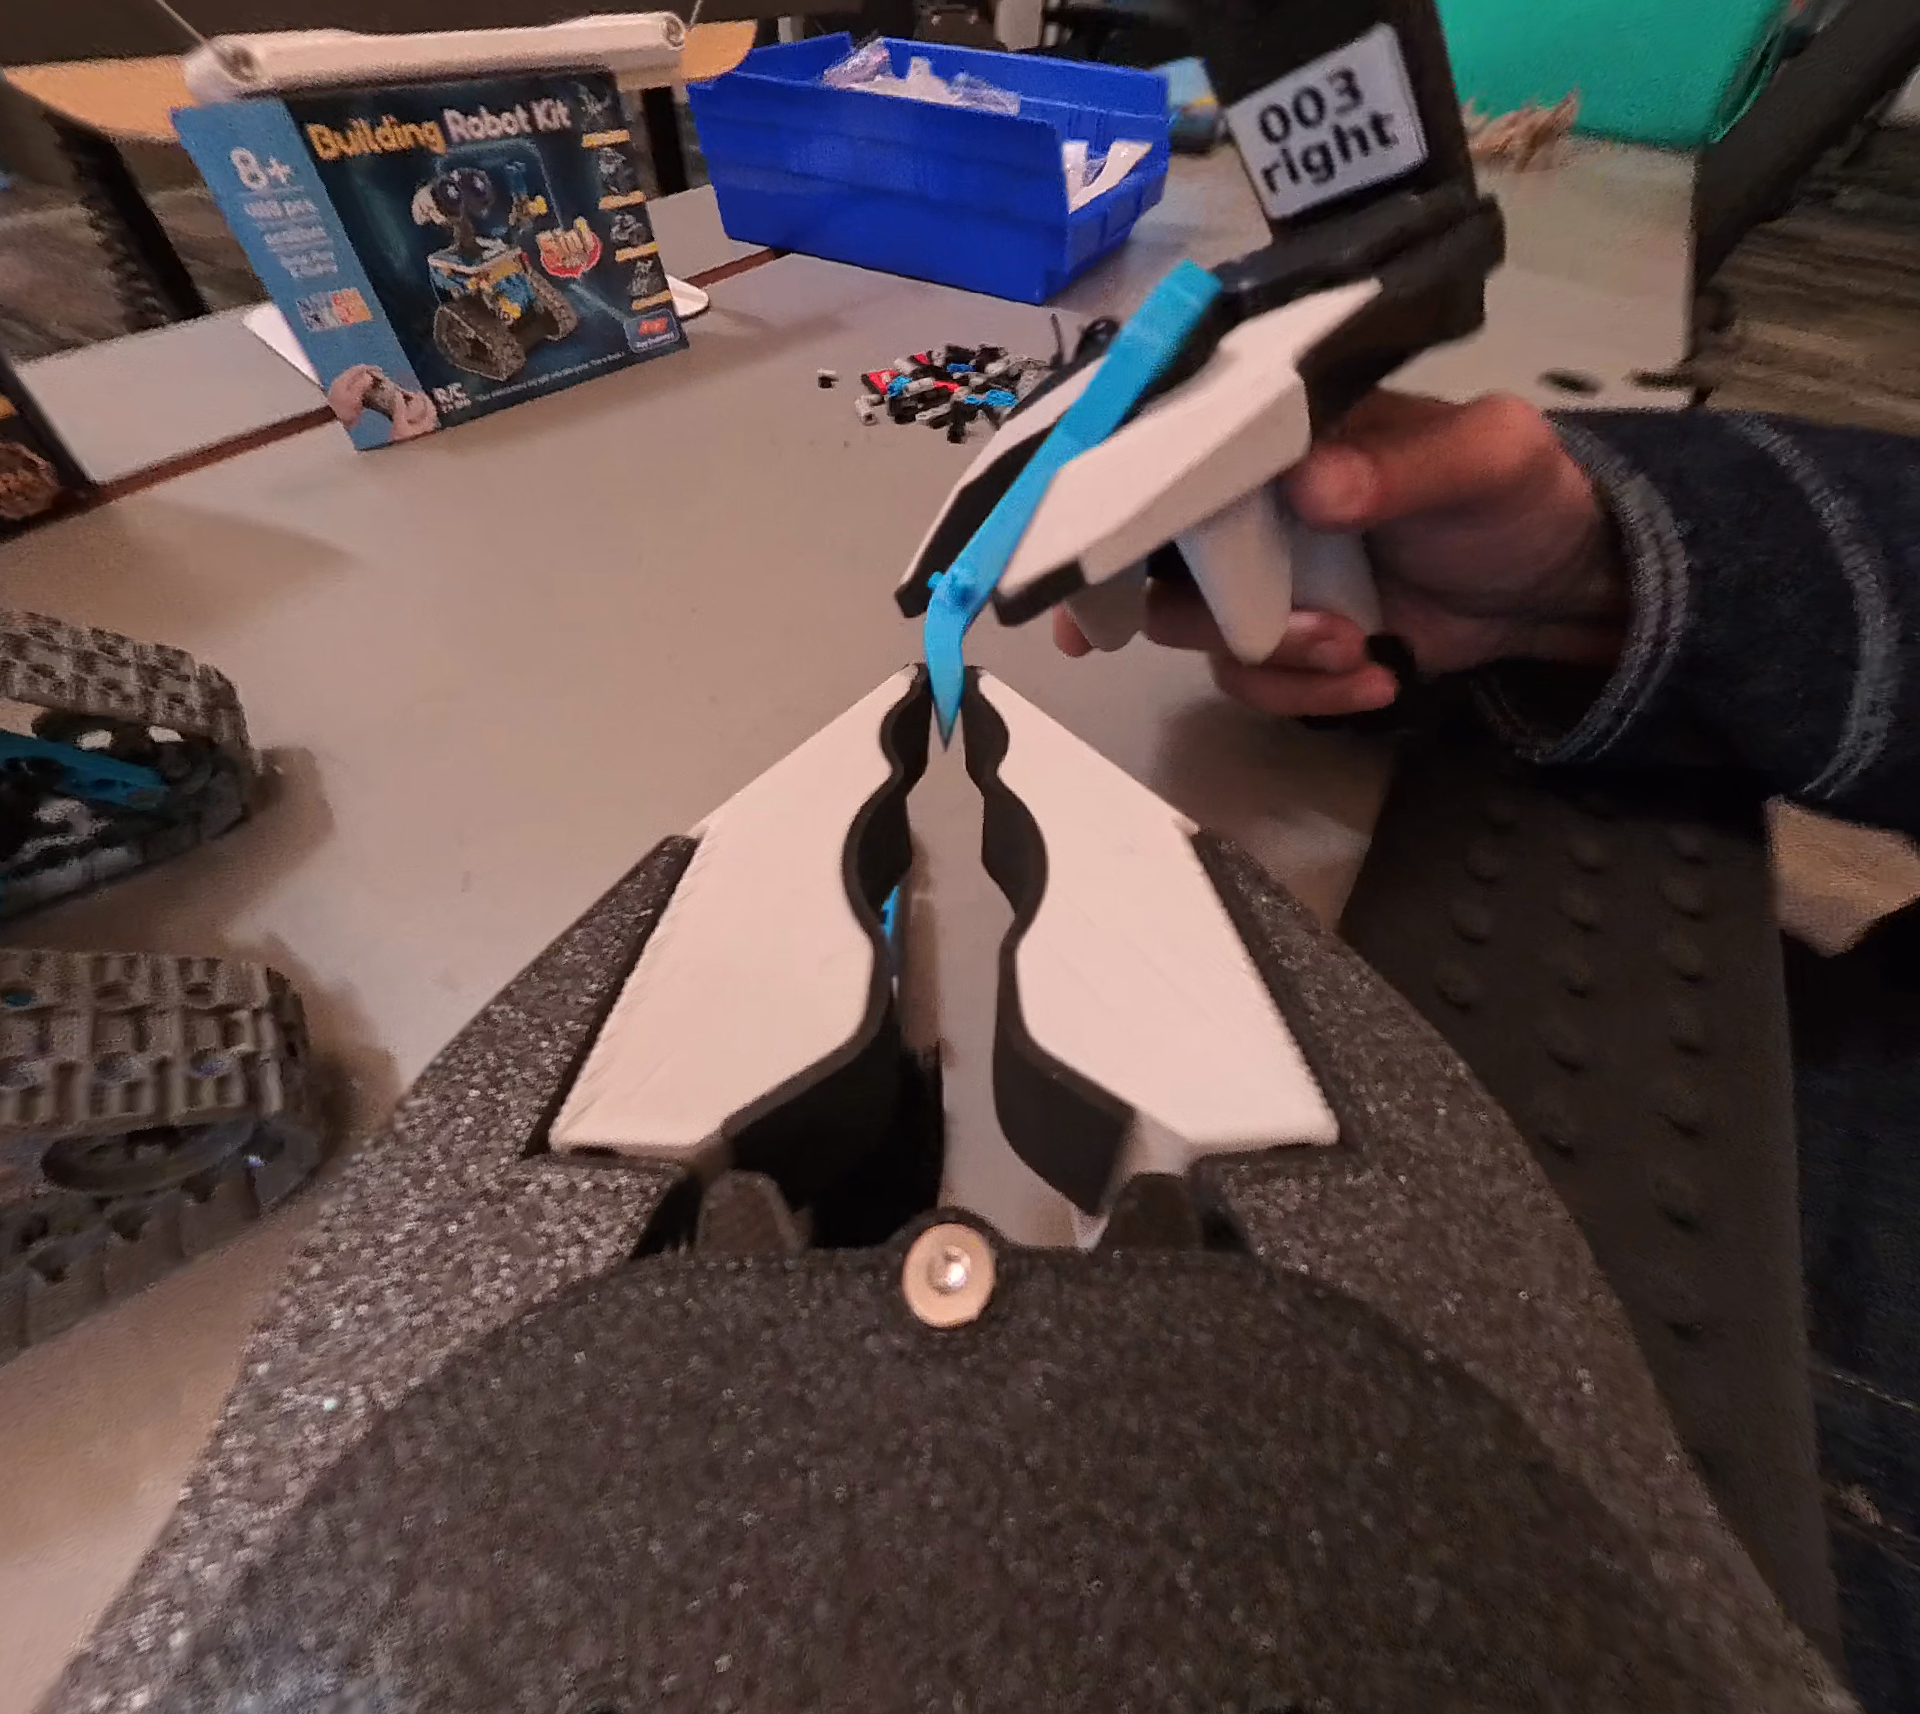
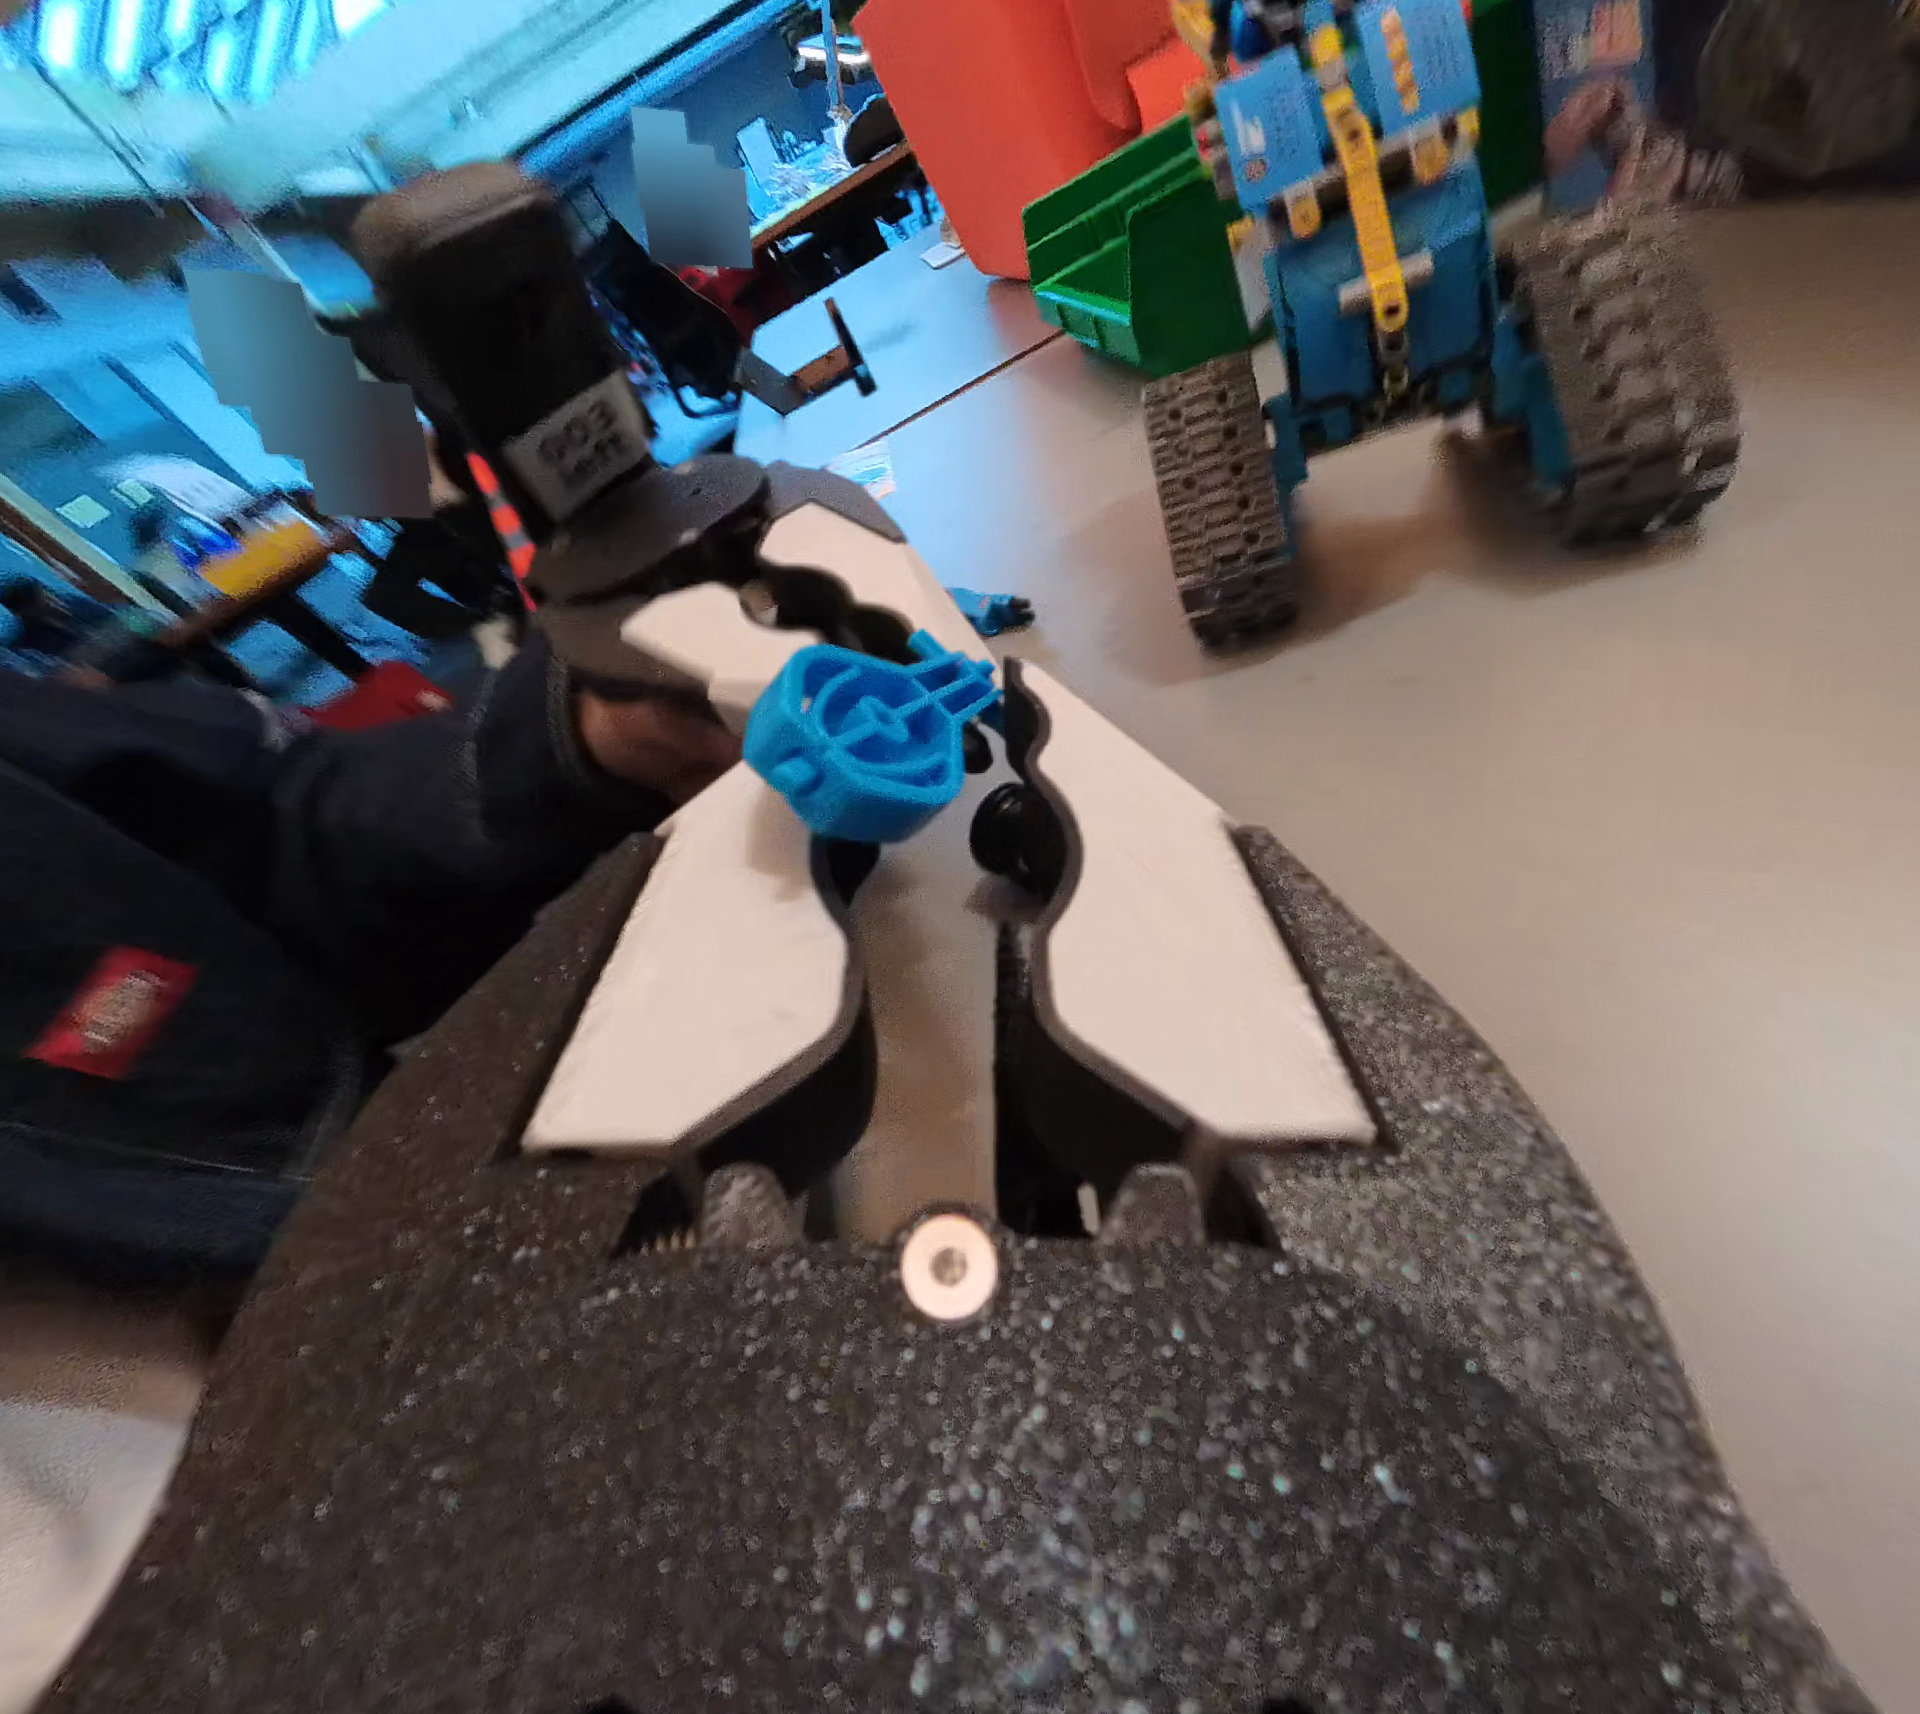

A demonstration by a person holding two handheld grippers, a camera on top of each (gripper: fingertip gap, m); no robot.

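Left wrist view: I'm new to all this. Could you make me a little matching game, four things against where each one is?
Things:
1. blue bin
2. kit box
3. pile of small parts
4. long blue piece

Places:
A. gripped in the right tongs, its tip between the tips of the left tongs
B. standing upright, far left on the table
C. lying loose in front of the bin
D. at the table's far edge, with clear bags inside

Pairs: 1-D, 2-B, 3-C, 4-A

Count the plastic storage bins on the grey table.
2. A blue plastic bin sits at the far edge beside the kit box; a green plastic bin sits behind the tracked toy robot. Others may be hidden.
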